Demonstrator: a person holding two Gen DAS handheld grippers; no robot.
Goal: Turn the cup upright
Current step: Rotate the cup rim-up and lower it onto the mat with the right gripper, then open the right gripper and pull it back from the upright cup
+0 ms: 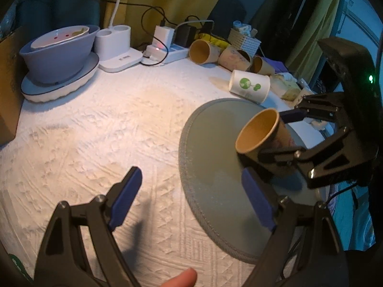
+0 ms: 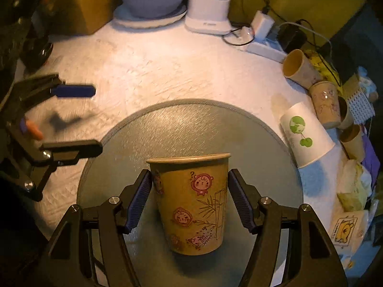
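The right gripper [image 2: 190, 205] has the brown paper cup [image 2: 191, 203] between its two blue pads [image 2: 138, 203], one on each side wall just below the rim. The pads appear to touch the cup, though the right one may stand a hair off; the view does not settle it. Such a side grip suits the task, since it leaves the mouth and base free while the cup is turned.

The cup sits over the round grey mat [image 2: 167, 124], directly ahead of the right gripper and close in. From the right wrist its rim is at the top and its narrower base below, so its long axis runs roughly vertical. From the left wrist the mouth tips toward the left gripper [image 1: 191, 191], so the axis likely leans a little and the cup is probably not fully upright. Whether the base rests on the mat cannot be told.

The left gripper hangs wide open and empty, over the white table [image 1: 95, 131] at the mat's near edge, well clear of the cup, seemingly kept out of the way.

Beyond the right gripper, to its right, a white cup [image 2: 304, 134] lies on its side.
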